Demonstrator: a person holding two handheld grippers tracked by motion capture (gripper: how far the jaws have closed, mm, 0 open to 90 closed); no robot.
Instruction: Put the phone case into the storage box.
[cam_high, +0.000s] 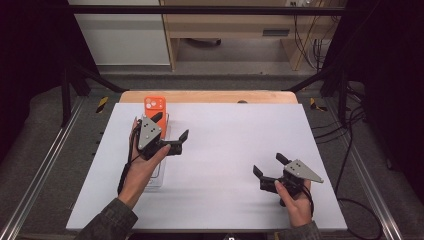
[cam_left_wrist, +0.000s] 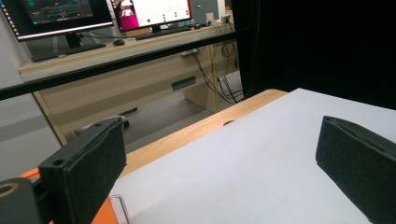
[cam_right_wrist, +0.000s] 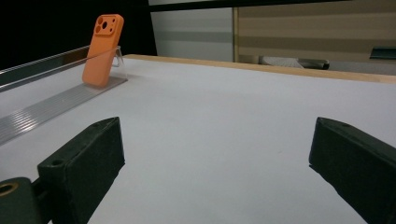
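Judging by the layout, the step is prob. grabbing the orange phone case (cam_high: 155, 104) off its clear stand (cam_right_wrist: 56, 105): left gripper (cam_high: 173, 134), jaws wide open & empty, has it just behind/outside its left jaw, so swing over & straddle it squarely w/o tipping; right gripper (cam_high: 268, 165) open too, far off.

Both grippers (cam_high: 172, 127) (cam_high: 269, 165) wide apart, empty.

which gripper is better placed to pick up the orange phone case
Left. The left gripper hangs open right beside the orange phone case leaning on its clear stand; the right gripper, also open, sits far across the white table.
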